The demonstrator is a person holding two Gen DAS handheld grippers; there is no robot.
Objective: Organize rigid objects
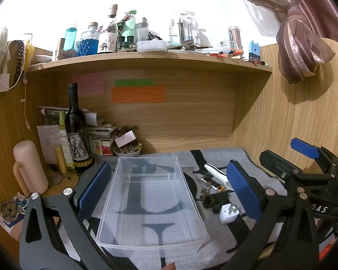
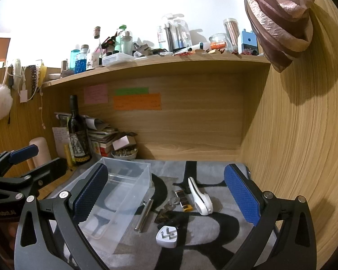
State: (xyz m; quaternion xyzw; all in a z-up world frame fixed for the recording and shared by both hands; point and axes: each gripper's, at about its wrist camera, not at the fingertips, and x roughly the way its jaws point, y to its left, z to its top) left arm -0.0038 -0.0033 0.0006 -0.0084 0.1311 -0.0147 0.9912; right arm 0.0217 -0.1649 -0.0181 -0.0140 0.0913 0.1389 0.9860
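From the left wrist, the left gripper [image 1: 169, 189] is spread wide and holds nothing, straddling the clear plastic bin [image 1: 152, 204] on the grey mat [image 1: 247, 157]. From the right wrist, the right gripper [image 2: 166, 195] hangs equally released above a white plug [image 2: 166, 236], metal cylinder [image 2: 144, 214] and white handled tool [image 2: 199, 199] lying just right of the bin.

Bright overexposed upper wall, sharp fisheye-bent edges.
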